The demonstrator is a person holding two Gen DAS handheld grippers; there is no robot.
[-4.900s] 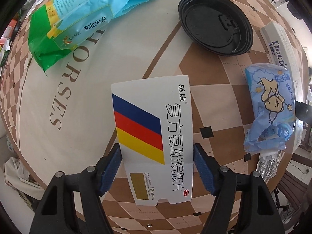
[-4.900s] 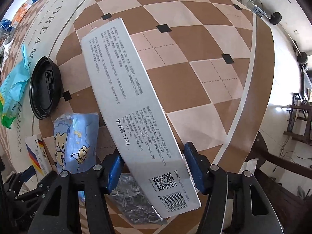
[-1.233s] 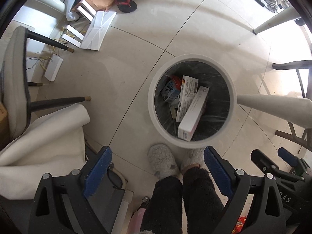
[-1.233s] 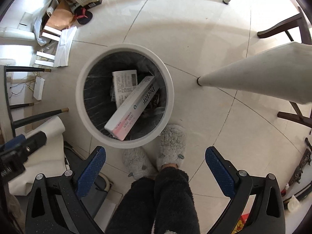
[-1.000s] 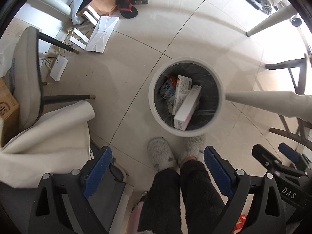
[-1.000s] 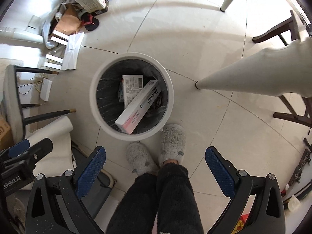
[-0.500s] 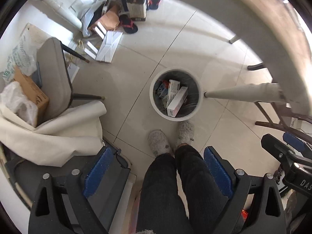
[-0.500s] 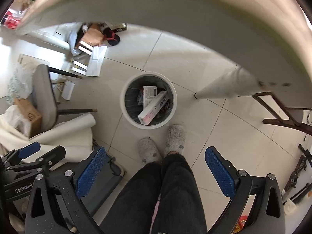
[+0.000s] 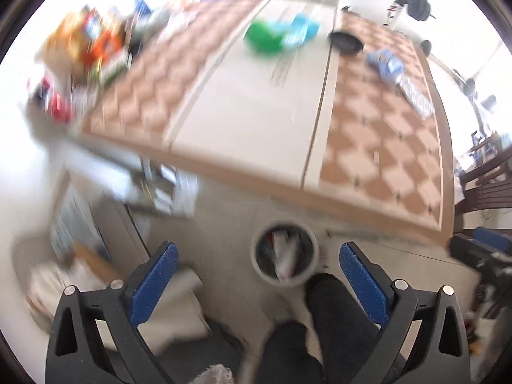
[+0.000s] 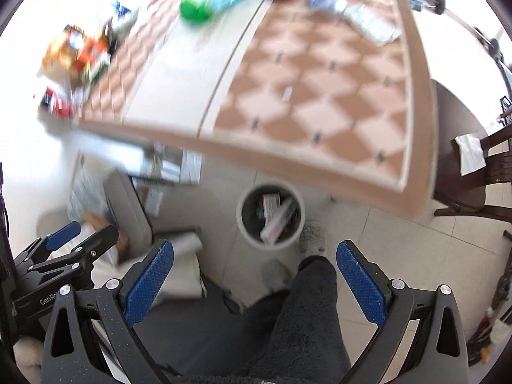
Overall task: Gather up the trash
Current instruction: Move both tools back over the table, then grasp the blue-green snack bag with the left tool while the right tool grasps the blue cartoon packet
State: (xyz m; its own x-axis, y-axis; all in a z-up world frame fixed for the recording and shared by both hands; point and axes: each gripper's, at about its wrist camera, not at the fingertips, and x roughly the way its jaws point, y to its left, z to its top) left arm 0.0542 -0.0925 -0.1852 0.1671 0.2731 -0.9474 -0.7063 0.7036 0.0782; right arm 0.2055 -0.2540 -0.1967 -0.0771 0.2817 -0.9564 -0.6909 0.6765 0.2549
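Note:
Both views are motion-blurred. A white round bin (image 9: 284,260) stands on the floor below the table edge, with boxes inside; it also shows in the right wrist view (image 10: 270,212). On the checkered table (image 9: 368,134) lie a green and blue bag (image 9: 275,35), a black lid (image 9: 345,43), a blue wrapper (image 9: 385,60) and a silver foil pack (image 9: 416,97). My left gripper (image 9: 254,275) is open and empty, high above the bin. My right gripper (image 10: 254,272) is open and empty too. The left gripper also shows in the right wrist view (image 10: 60,256).
The person's dark-trousered leg (image 10: 307,320) and grey slippers (image 10: 313,235) are beside the bin. A dark wooden chair (image 10: 464,172) stands right of the table. Boxes and colourful packets (image 9: 83,51) crowd the table's far left. Clutter lies on the floor at left.
Both grippers have risen and tilted up from the bin, so the tabletop has come into view. Both stay open and empty.

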